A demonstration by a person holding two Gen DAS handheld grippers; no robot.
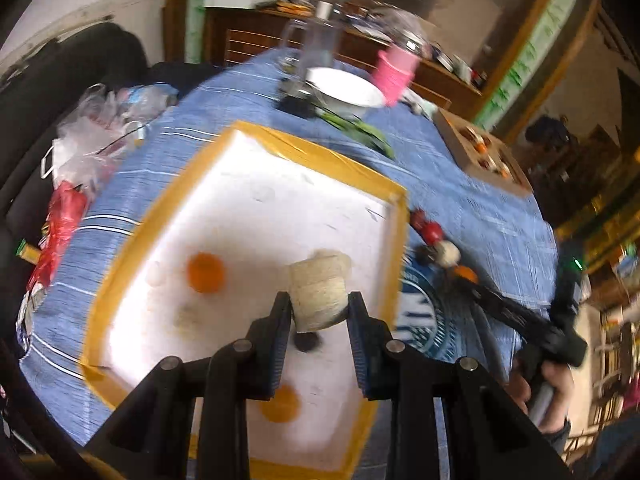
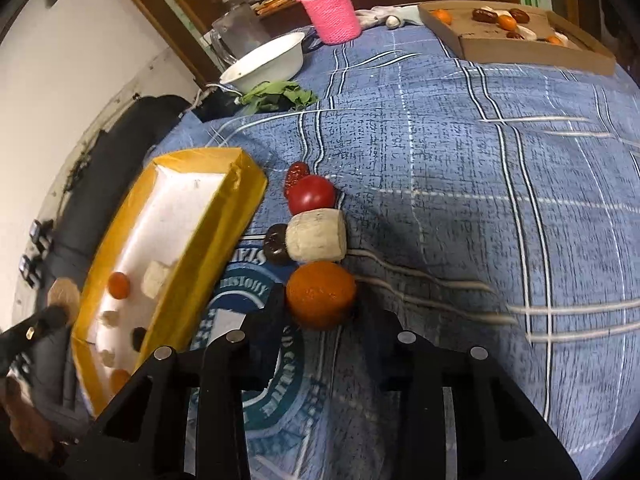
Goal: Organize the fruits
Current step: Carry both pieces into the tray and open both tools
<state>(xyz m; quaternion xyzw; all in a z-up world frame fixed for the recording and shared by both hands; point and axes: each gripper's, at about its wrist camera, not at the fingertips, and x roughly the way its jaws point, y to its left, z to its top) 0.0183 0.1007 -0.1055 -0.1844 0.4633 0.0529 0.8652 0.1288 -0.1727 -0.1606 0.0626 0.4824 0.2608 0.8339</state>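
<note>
Over the white yellow-edged tray, the left gripper clamped a pale cylindrical piece that could roll on release, while the right gripper squeezed an orange liable to nudge the neighbouring pale piece.

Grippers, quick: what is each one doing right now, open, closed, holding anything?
Left gripper: closed on a pale chunk of fruit, above the white tray.
Right gripper: closed on the orange on the cloth.

Fruits lie on the cloth right of the tray.
</note>
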